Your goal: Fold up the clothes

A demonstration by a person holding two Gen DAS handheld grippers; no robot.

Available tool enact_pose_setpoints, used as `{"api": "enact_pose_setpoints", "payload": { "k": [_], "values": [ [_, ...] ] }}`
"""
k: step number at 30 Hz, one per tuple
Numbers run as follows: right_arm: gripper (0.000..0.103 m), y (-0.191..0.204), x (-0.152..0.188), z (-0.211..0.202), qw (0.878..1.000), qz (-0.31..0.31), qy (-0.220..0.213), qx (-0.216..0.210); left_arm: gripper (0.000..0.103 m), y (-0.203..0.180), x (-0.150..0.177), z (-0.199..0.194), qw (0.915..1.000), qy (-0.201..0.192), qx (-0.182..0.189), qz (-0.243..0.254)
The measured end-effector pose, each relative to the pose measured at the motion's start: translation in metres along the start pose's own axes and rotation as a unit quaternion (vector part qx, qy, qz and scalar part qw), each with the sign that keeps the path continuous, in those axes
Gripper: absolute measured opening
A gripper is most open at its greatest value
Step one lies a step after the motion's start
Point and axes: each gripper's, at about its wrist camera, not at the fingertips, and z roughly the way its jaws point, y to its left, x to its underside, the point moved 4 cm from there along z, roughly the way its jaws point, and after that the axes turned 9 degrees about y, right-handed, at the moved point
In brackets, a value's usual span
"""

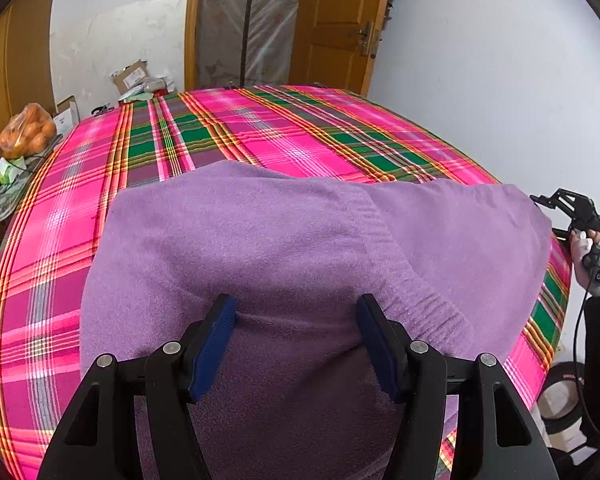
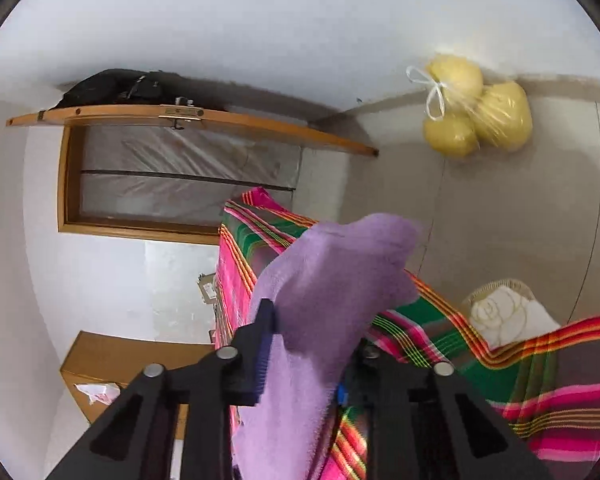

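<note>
The purple fleece garment (image 1: 284, 248) lies spread on the pink-and-green plaid cloth (image 1: 60, 280), stretching away ahead of the left gripper (image 1: 296, 344), whose jaws stand wide with fabric bunched between them. The right gripper (image 2: 306, 344) clamps its far-right edge, nearer the fold.

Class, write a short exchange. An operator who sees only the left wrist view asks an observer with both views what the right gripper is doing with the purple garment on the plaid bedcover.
Operator: In my view the right gripper sits at the far corner of the purple garment, too small to read. Has it got cloth?
Observer: Yes. In the right wrist view a fold of the garment runs between its fingers and looks pinched.
Operator: What lies beyond that corner? My view cuts off there.
Observer: A cream cushion with a rose pattern, just past the edge of the plaid bedcover.
</note>
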Motion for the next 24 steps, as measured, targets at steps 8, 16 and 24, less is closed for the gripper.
{"api": "enact_pose_setpoints", "payload": {
  "k": [8, 16, 24],
  "values": [
    [0.016, 0.057, 0.024, -0.012, 0.994, -0.107, -0.018, 0.005, 0.065, 0.002, 0.0, -0.001, 0.9999, -0.002, 0.01, -0.006],
    [0.014, 0.138, 0.084, -0.008, 0.974, -0.224, 0.004, -0.001, 0.065, 0.004, 0.0, -0.002, 0.9998, -0.004, 0.017, -0.012],
    [0.014, 0.192, 0.155, 0.023, 0.946, -0.319, 0.044, 0.017, 0.065, 0.005, 0.001, -0.004, 0.9994, -0.008, 0.025, -0.022]
  ]
}}
